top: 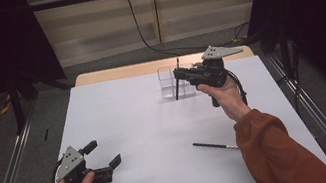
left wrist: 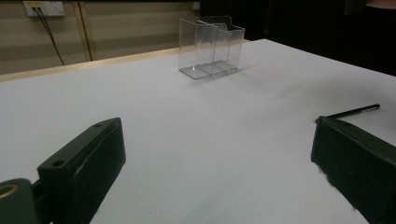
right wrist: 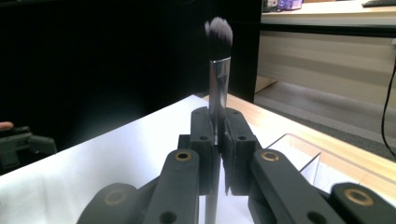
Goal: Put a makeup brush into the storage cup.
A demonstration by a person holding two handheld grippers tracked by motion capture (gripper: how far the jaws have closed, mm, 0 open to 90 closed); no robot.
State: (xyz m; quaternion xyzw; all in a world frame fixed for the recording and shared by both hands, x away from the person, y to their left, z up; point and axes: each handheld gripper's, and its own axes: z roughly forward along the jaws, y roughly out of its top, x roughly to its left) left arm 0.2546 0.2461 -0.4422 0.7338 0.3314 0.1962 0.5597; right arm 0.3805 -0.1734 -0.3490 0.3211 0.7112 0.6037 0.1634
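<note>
From above, my right gripper (top: pixel 177 74) held a makeup brush (top: pixel 178 84) upright at the clear organizer (top: pixel 167 81) near the far edge of the surface (top: pixel 122 129), while my left gripper (top: pixel 102 154) rested open near me. A second brush (top: pixel 213 145) lay by my right sleeve.

In my left gripper view, the jaws stood wide apart, with the organizer (left wrist: pixel 211 45) ahead.

In my right gripper view, the jaws were clamped on the brush (right wrist: pixel 218 74), bristles up.

The worktop (top: pixel 132 127) is white with a pale wood strip along its far edge. The brush (right wrist: pixel 218 70) has a silver ferrule and dark, grey-tipped bristles. The organiser (left wrist: pixel 211 45) is clear; both hand-held grippers are black.
</note>
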